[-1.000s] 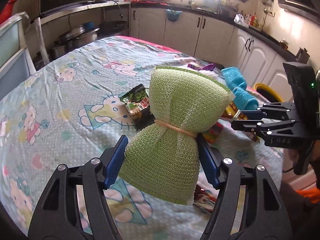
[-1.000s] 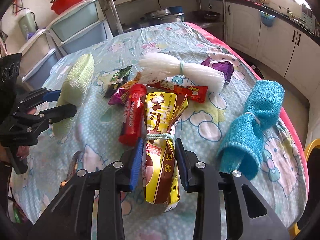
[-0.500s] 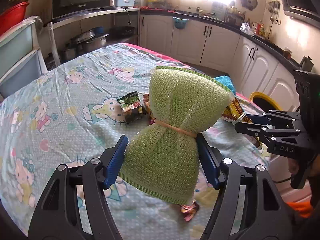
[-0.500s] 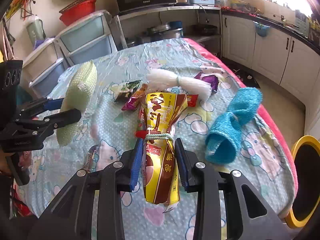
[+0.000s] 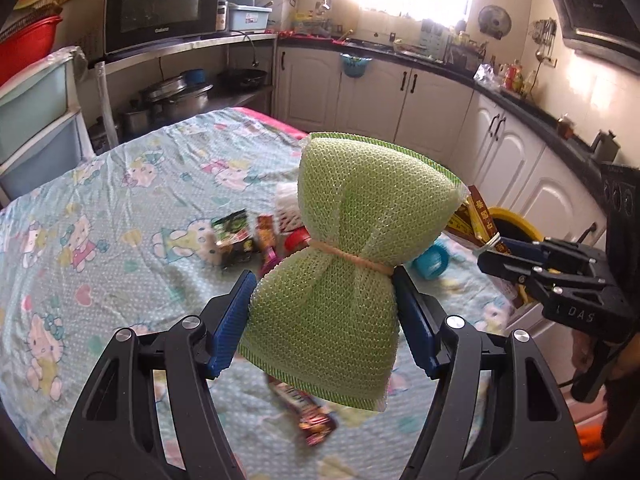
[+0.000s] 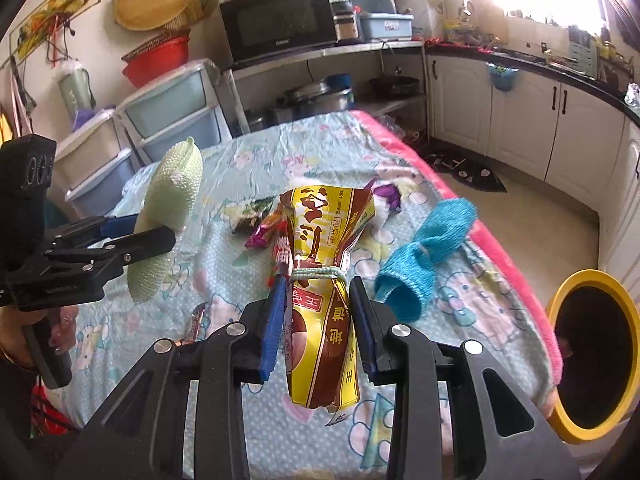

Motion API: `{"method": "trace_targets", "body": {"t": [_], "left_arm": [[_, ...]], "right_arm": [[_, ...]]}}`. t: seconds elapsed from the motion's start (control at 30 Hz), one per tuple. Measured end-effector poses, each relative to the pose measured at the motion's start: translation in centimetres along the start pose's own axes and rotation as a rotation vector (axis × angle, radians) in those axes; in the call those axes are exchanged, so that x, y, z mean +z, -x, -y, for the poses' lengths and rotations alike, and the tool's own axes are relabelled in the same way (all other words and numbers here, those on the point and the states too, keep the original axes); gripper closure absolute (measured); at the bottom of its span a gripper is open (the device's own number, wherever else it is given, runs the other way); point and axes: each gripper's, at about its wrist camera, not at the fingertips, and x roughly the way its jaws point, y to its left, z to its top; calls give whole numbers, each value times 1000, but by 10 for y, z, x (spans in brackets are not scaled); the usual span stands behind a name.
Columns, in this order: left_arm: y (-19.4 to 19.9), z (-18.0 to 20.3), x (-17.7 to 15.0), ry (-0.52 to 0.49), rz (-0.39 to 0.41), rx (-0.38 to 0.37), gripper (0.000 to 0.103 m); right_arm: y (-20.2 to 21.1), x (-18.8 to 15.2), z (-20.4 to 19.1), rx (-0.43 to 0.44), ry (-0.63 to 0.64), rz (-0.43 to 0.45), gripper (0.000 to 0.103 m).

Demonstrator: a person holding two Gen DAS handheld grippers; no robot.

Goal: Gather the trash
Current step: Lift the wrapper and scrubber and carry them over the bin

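My left gripper [image 5: 322, 292] is shut on a green mesh cloth bundle [image 5: 352, 248] tied with a rubber band, held above the table. In the right wrist view that same bundle [image 6: 168, 208] hangs at the left in the left gripper [image 6: 132, 236]. My right gripper [image 6: 320, 296] is shut on a yellow-brown snack wrapper [image 6: 324, 280] tied with a green band, also lifted off the table. From the left wrist view the right gripper [image 5: 500, 256] shows at the right with the wrapper's end [image 5: 478, 216]. A yellow-rimmed bin [image 6: 592, 352] stands on the floor to the right.
On the cartoon-print tablecloth [image 5: 100, 216] lie several wrappers: a dark green one [image 5: 234, 234], a red one [image 5: 296, 240], a foil one [image 5: 308, 412] near me. A blue knitted bundle [image 6: 432, 252] and a white mesh bundle [image 5: 286, 208] also lie there. Cabinets line the far wall.
Both grippers have risen and drawn back from the table with their loads. The table and the yellow bin show more fully in both views.
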Motion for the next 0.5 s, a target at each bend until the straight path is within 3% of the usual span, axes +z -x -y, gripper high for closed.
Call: {"method": "trace_targets", "body": {"t": [0.3,0.5], "left_arm": [[10,35,27,-28,65,-62,43],[1,59,39,-53,67,-99,43]], "right_arm": [[38,7,19,-33,-36,84,72],[60,16,35,-71,-50,130,72]]}}
